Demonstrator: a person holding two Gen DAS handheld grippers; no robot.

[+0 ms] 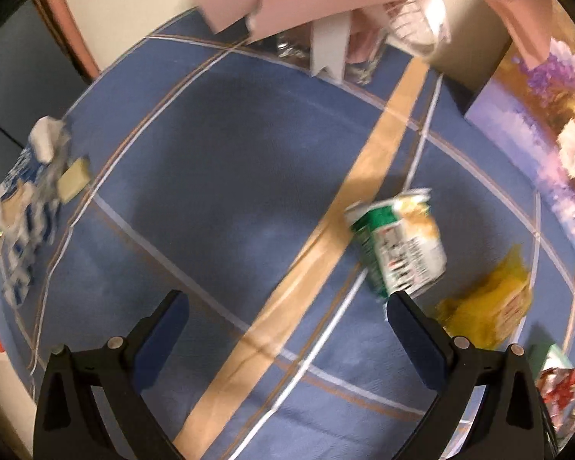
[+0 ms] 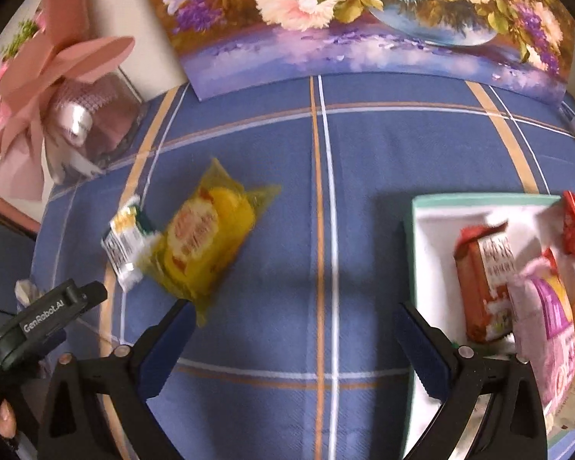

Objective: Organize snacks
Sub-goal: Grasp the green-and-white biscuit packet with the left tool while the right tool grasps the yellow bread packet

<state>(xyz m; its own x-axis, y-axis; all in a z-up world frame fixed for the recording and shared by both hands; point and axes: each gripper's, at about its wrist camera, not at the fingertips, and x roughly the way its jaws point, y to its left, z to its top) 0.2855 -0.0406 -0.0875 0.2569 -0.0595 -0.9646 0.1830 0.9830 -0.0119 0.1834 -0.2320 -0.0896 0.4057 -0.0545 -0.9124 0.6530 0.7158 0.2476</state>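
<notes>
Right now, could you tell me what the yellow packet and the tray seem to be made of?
Yellow packet: thin, glossy, partly see-through plastic film, judging by its crinkled, sealed ends. Tray: looks like rigid matte white card or plastic with a green rim; the blur leaves it open.

We hold the left gripper [image 1: 287,306] and right gripper [image 2: 293,318] above the table, jaws spread wide and empty, a fingertip [image 2: 4,418] showing beside the left one.
</notes>
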